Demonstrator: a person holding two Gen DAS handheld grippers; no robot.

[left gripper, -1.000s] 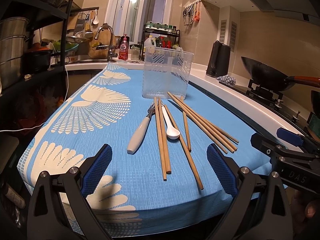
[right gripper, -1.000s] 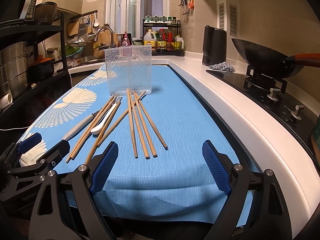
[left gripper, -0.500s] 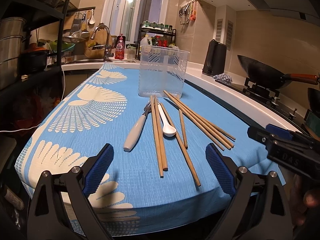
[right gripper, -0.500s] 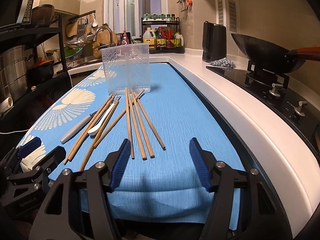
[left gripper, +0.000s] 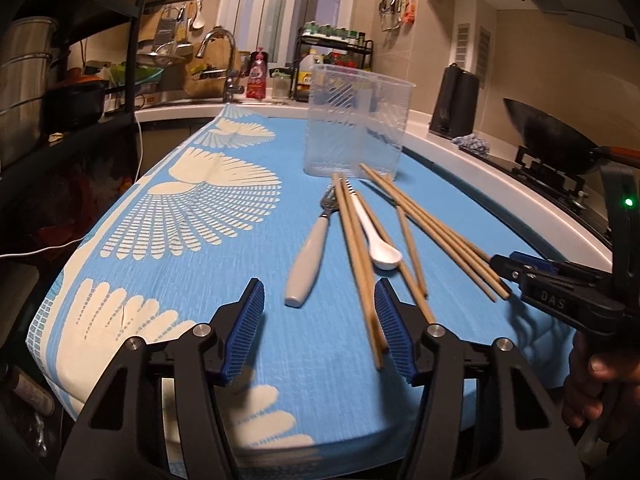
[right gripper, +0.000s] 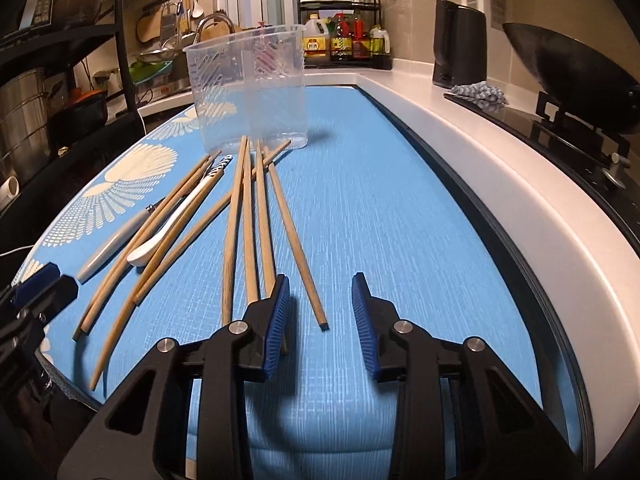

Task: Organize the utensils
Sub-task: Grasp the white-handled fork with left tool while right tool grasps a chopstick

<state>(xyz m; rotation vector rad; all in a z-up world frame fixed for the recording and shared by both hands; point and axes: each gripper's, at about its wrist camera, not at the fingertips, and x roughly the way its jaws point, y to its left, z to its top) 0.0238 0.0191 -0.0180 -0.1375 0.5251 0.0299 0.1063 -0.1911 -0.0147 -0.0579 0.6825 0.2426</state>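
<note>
You had narrowed both tongs since a second earlier: left tongs stayed apart, empty, low centre of frame; right tongs partly closed around one chopstick tip, not clamped. Remaining chopsticks, spoon, fork lay mid-frame on the table before the clear holder, so sorting hadn't started.

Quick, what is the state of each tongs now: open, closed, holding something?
Left tongs: open, holding nothing, low over the blue tablecloth.
Right tongs: open, holding nothing; one chopstick lies between the fingers.
</note>
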